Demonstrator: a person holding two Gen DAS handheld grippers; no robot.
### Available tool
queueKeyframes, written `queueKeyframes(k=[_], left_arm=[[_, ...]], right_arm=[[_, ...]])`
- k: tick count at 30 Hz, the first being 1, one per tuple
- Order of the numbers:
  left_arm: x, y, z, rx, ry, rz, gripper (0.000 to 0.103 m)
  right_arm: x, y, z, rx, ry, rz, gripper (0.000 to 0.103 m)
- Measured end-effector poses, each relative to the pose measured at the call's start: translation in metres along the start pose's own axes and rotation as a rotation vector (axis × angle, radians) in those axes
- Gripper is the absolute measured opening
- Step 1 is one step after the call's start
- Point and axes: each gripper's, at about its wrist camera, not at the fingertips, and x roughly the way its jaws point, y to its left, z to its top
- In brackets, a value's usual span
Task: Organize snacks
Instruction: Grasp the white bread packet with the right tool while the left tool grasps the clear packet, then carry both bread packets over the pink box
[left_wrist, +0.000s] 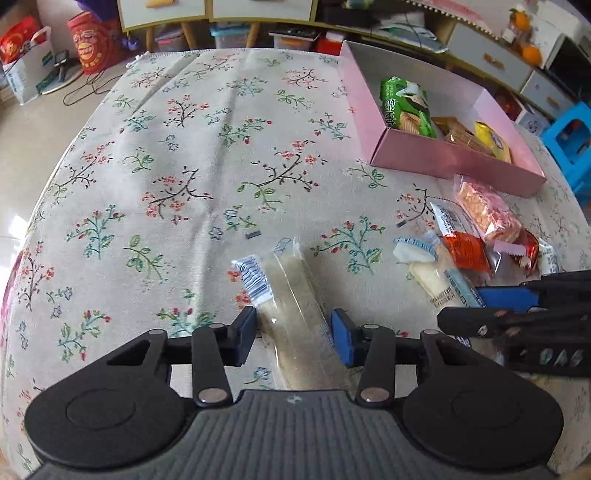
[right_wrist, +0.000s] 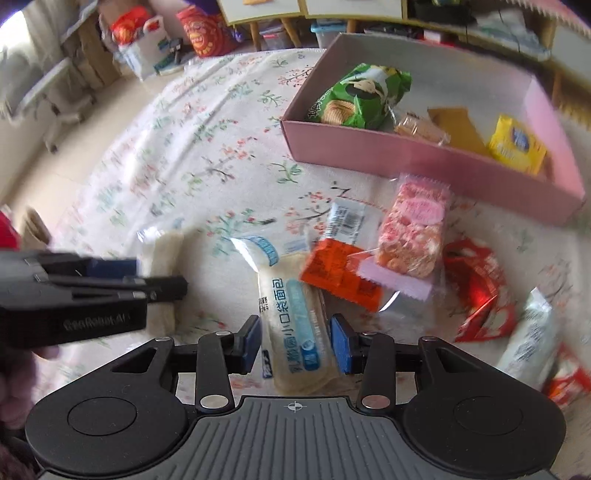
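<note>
My left gripper (left_wrist: 293, 338) is closed around a long clear-wrapped beige bread bar (left_wrist: 295, 317) that lies on the floral tablecloth, pads touching its sides. My right gripper (right_wrist: 295, 343) straddles a white and blue bread packet (right_wrist: 295, 325), pads against its edges. A pile of snacks lies beyond it: an orange packet (right_wrist: 340, 273), a pink rice-crisp bar (right_wrist: 413, 229), a red wrapper (right_wrist: 480, 291). The pink box (right_wrist: 406, 155) holds a green biscuit bag (right_wrist: 362, 96), a brown packet and a yellow packet (right_wrist: 517, 144).
The floral tablecloth (left_wrist: 166, 166) covers the table. The right gripper shows at the right edge of the left wrist view (left_wrist: 517, 317). Beyond the table stand cabinets, red bags (left_wrist: 88, 40) and a blue stool (left_wrist: 572, 140).
</note>
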Motion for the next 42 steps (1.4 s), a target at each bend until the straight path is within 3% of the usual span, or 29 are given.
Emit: queueKeyframes(k=[3,5,6,9,11,13,16,21,29,42], left_arm=[[-0.005,0.009,-0.005,-0.011,-0.030,-0.005,0.042],[-0.006,0.013,-0.008,-0.033,-0.044,-0.013,0.051],[-0.007,0.013,-0.009,-0.048,-0.051,-0.016,0.057],[-0.004,0.009,-0.013,-0.056,-0.060,-0.020,0.058],[-0.002,0.003,-0.014,-0.038,-0.068,0.005,0.057],[-0.002,-0.002,-0.015,-0.013,-0.078,0.047,0.042],[-0.005,0.000,-0.014,-0.015,-0.078,0.047,0.031],[-0.011,0.011,-0.010,-0.100,-0.056,-0.039,0.029],[-0.026,0.012,-0.001,-0.156,-0.092,-0.109,0.028],[-0.035,-0.013,0.025,-0.202,-0.135,-0.228,0.028]], right_arm=[[-0.003,-0.001,0.001,0.039,-0.013,0.033,0.041],[-0.003,0.002,0.001,0.040,-0.025,0.028,0.042],[-0.001,0.003,0.000,0.041,-0.021,0.018,0.042],[0.006,0.014,-0.002,0.026,-0.014,-0.037,0.042],[0.006,0.022,-0.006,0.012,-0.031,-0.082,0.043],[0.007,0.029,-0.006,0.007,-0.035,-0.123,0.040],[0.007,0.029,-0.004,0.040,-0.027,-0.107,0.029],[0.002,0.022,0.000,0.123,-0.009,-0.010,0.027],[-0.027,0.011,0.011,0.203,-0.067,0.105,0.027],[-0.065,-0.040,0.030,0.336,-0.193,0.090,0.027]])
